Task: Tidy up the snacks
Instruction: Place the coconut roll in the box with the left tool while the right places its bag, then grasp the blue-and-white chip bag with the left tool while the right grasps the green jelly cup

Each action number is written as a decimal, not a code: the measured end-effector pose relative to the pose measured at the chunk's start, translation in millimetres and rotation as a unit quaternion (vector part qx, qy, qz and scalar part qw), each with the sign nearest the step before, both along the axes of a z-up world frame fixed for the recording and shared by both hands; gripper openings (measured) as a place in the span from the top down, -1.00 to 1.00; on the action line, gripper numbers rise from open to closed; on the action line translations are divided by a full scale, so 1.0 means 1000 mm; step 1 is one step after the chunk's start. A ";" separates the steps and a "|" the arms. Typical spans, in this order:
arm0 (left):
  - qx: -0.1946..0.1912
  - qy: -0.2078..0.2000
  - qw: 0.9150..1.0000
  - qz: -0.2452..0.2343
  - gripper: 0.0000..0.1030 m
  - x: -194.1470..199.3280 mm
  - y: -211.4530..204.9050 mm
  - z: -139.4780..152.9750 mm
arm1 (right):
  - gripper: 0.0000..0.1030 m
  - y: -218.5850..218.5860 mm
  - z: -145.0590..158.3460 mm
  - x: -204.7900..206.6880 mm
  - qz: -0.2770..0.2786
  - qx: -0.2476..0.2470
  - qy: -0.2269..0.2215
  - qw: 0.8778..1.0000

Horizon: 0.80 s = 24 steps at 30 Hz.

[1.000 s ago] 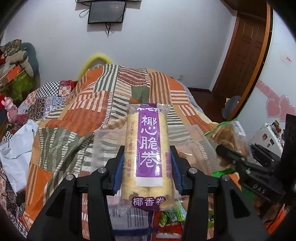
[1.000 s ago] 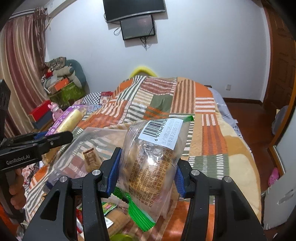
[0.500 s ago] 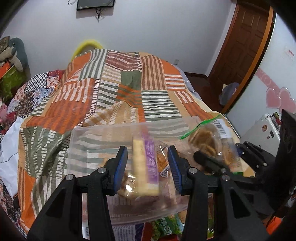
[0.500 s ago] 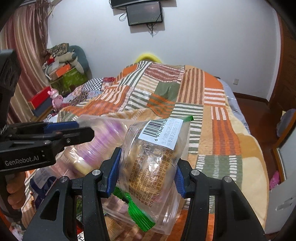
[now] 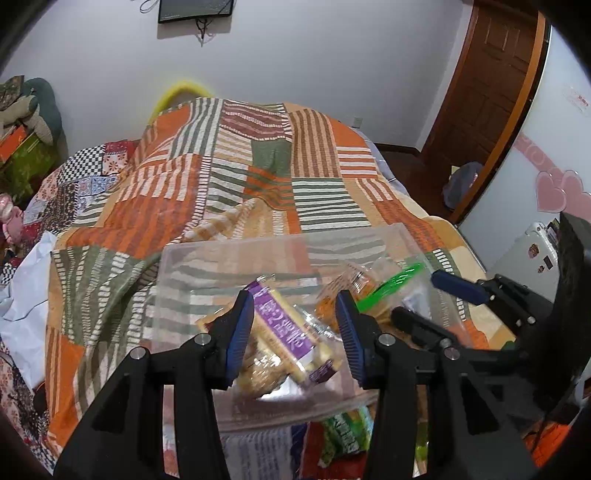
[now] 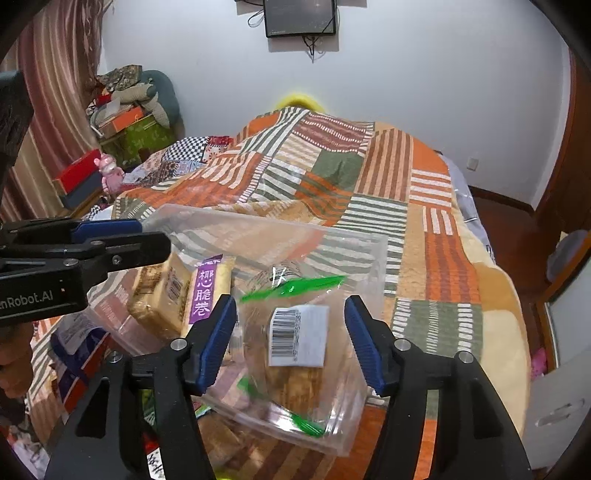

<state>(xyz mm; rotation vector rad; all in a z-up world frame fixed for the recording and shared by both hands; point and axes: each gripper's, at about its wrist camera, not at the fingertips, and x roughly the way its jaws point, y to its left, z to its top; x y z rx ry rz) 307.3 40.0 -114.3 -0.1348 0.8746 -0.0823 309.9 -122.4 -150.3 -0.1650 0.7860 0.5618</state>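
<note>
**Inspector:** Where do the snacks lie?

**Assistant:** Both lie inside the clear plastic bin that sits on the patchwork quilt. The purple-labelled roll packet rests tilted in the left part of the bin, propped against a tan packet beside it. The green-edged clear bag, barcode label facing up, lies in the right part, near the roll packet.

**Inspector:** State of the left gripper?

**Assistant:** Jaws spread. The roll packet shows between the blue pads, but neither pad touches it. The gripper hangs over the bin.

**Inspector:** And the right gripper?

**Assistant:** Jaws likewise spread, with a gap on each side of the clear bag. It grips nothing. In the left wrist view, this gripper reaches in from the right over the bin's edge.

**Inspector:** Anything around the bin?

**Assistant:** More loose packets lie on the quilt at the bin's near side; their kinds cannot be made out. Further off, a dark screen hangs on the white wall, a wooden door stands to the right, and boxes and soft toys are stacked to the left by the curtain.
</note>
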 end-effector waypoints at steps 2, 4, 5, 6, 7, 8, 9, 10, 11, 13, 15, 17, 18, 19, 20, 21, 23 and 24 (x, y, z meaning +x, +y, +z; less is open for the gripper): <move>0.001 -0.003 1.000 0.005 0.03 -0.007 0.004 0.003 | -0.13 -0.002 0.004 -0.002 -0.001 0.004 -0.002 1.000; 0.001 -0.009 1.000 0.013 -0.18 -0.017 0.009 0.007 | -0.14 -0.006 0.010 -0.008 -0.002 0.006 -0.009 1.000; 0.002 -0.015 1.000 0.018 -0.25 -0.023 0.011 0.011 | -0.15 -0.008 0.013 -0.011 -0.003 0.008 -0.013 1.000; 0.004 -0.019 1.000 0.020 -0.26 -0.027 0.013 0.013 | -0.15 -0.010 0.018 -0.016 -0.003 0.010 -0.017 1.000; 0.008 -0.021 1.000 0.022 -0.29 -0.032 0.014 0.016 | -0.16 -0.013 0.021 -0.020 -0.003 0.012 -0.021 1.000; 0.013 -0.023 0.999 0.024 -0.34 -0.038 0.016 0.018 | -0.19 -0.013 0.023 -0.022 -0.004 0.013 -0.023 1.000; 0.017 -0.026 0.999 0.026 -0.37 -0.045 0.018 0.021 | -0.21 -0.017 0.027 -0.027 -0.004 0.017 -0.028 0.999; 0.018 -0.027 0.999 0.027 -0.43 -0.050 0.019 0.022 | -0.25 -0.018 0.029 -0.030 -0.004 0.019 -0.030 0.999; 0.021 -0.030 0.999 0.030 -0.49 -0.058 0.021 0.025 | -0.26 -0.020 0.032 -0.036 -0.006 0.022 -0.036 0.999; 0.025 -0.032 0.999 0.034 -0.53 -0.069 0.024 0.027 | -0.26 -0.024 0.036 -0.043 -0.006 0.027 -0.041 0.999; 0.027 -0.032 0.998 0.036 -0.56 -0.079 0.026 0.027 | -0.26 -0.025 0.038 -0.048 -0.005 0.029 -0.042 0.999; 0.027 -0.029 0.998 0.039 -0.58 -0.089 0.030 0.025 | -0.27 -0.026 0.038 -0.054 -0.005 0.028 -0.045 0.999; 0.026 -0.027 0.999 0.039 -0.59 -0.093 0.031 0.024 | -0.27 -0.027 0.037 -0.058 -0.004 0.027 -0.046 0.999; 0.026 -0.025 0.999 0.039 -0.61 -0.097 0.031 0.023 | -0.27 -0.028 0.037 -0.061 -0.003 0.027 -0.047 0.999; 0.026 -0.023 0.999 0.039 -0.61 -0.101 0.032 0.021 | -0.27 -0.028 0.036 -0.062 -0.004 0.027 -0.047 0.999; 0.026 -0.021 0.999 0.040 -0.62 -0.103 0.032 0.019 | -0.27 -0.028 0.034 -0.065 -0.004 0.026 -0.046 0.999; 0.027 -0.016 0.999 0.040 -0.62 -0.109 0.032 0.014 | -0.27 -0.029 0.031 -0.072 -0.004 0.026 -0.043 0.999; 0.027 -0.013 0.999 0.040 -0.62 -0.113 0.032 0.011 | -0.27 -0.030 0.028 -0.074 -0.005 0.026 -0.039 0.999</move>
